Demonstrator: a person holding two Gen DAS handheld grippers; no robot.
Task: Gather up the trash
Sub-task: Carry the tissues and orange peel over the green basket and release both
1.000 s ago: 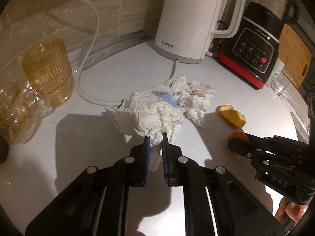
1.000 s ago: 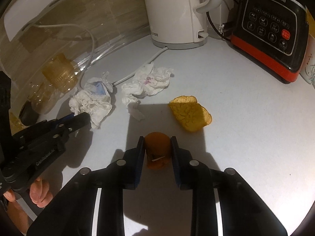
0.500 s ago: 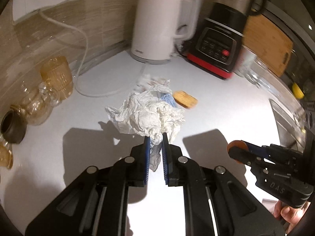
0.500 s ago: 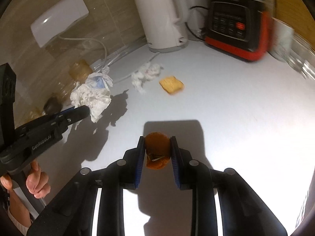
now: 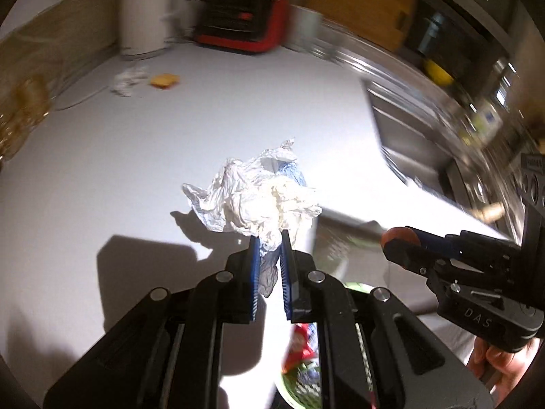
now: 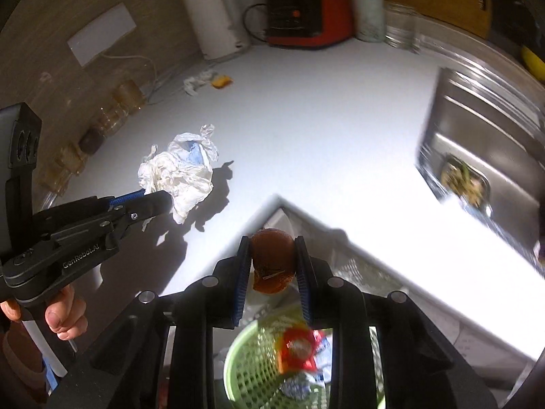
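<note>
My left gripper (image 5: 269, 238) is shut on a crumpled white tissue wad with a blue patch (image 5: 259, 201), held in the air above the white counter (image 5: 136, 170); the same wad (image 6: 177, 173) shows in the right wrist view. My right gripper (image 6: 272, 248) is shut on a round orange peel piece (image 6: 272, 262), over the counter's corner edge. Below it stands a green mesh bin (image 6: 252, 364) holding a red wrapper (image 6: 296, 347). Far back on the counter lie another small tissue (image 6: 197, 81) and a yellow peel piece (image 6: 221, 81).
A white kettle (image 6: 214, 24) and a black-and-red appliance (image 6: 303, 17) stand at the back wall. Amber glassware (image 6: 122, 102) lines the left side. A steel sink (image 6: 483, 143) with food scraps is at the right. A hand (image 6: 61, 313) grips the left tool.
Both grippers pulled back from the kettle end of the counter toward its front corner, carrying the tissue wad and the peel. The green bin and the sink came into view.
</note>
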